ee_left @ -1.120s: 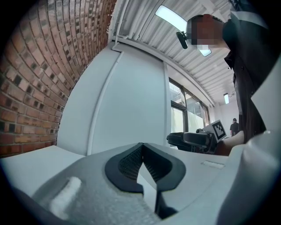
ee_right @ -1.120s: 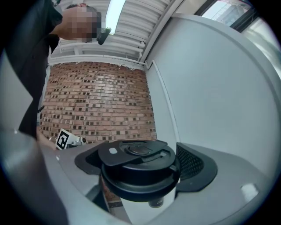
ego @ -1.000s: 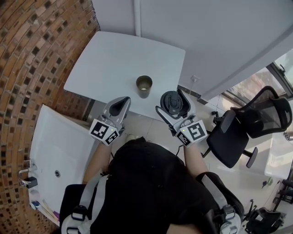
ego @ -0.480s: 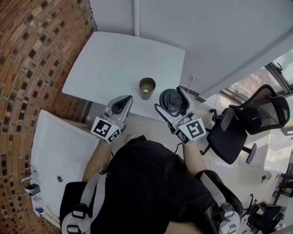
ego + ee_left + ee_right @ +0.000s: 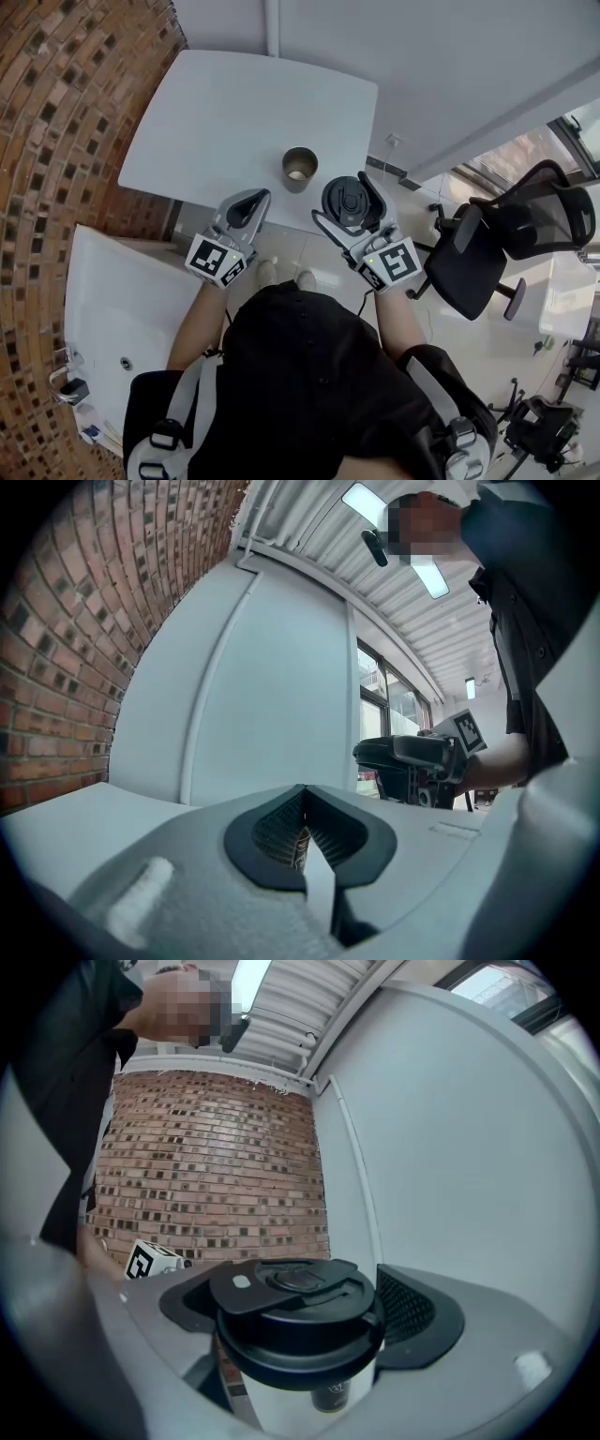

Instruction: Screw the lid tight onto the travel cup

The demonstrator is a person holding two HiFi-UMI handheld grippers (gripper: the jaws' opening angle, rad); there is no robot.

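- Black plastic lid (image 5: 345,201) is clamped in your right gripper (image 5: 349,191). It lies flat, top side up, at the near right corner of the table (image 5: 234,112) as the head view shows it.
- Your travel cup (image 5: 300,168), olive in colour, stands upright and open on the white table top, close to the near edge. It is just to the left of the lid and apart from it.
- In the right gripper view, the ribbed pads (image 5: 417,1312) bear on the lid's rim from both sides. The jaws stand wide enough to take the full lid.
- Your left gripper (image 5: 253,201) has its jaws fully together and holds nothing. It hangs at the near edge of the table, left of the travel cup and clear of it.
- In the left gripper view, the two closed pads meet along a thin vertical line. The right gripper with the lid shows beyond them to the right.
- Both grippers point away from you, roughly level, with the travel cup between their lines.
- A brick wall (image 5: 56,112) runs along your left.
- A plain white wall (image 5: 450,66) stands behind the table.
- A black office chair (image 5: 506,244) stands to your right, well apart from the table.
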